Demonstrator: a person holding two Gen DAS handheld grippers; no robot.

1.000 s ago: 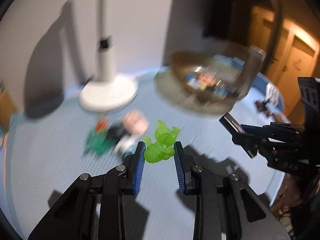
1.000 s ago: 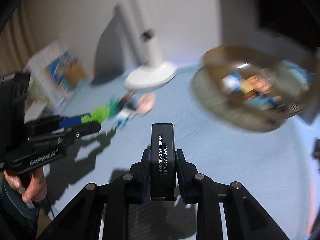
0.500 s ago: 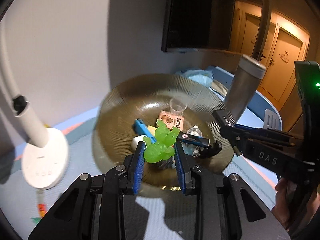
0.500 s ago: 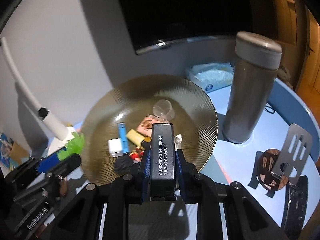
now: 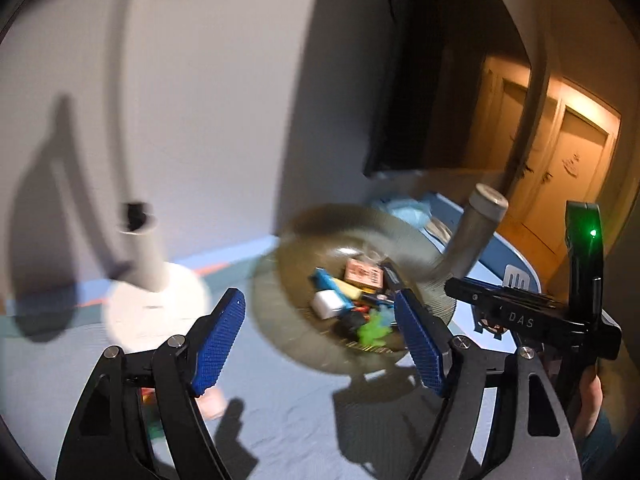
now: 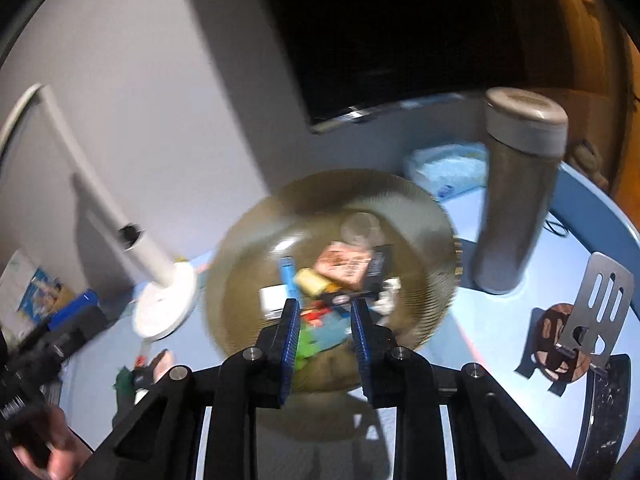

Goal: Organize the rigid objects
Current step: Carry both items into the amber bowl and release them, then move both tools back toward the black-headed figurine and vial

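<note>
Green figure (image 5: 374, 330) and black box (image 6: 380, 264) lay in the bowl (image 6: 248, 240). The left gripper (image 5: 316, 296) was opening, empty, and the right gripper (image 6: 325, 312) stood narrowly apart, empty. Loose toys (image 6: 132, 376) still waited by the tabletop's (image 6: 500, 320) left edge.

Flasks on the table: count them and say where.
1. The grey flask stands upright to the right of the bowl, behind the slotted spatula. The blurred views may hide another.
</note>
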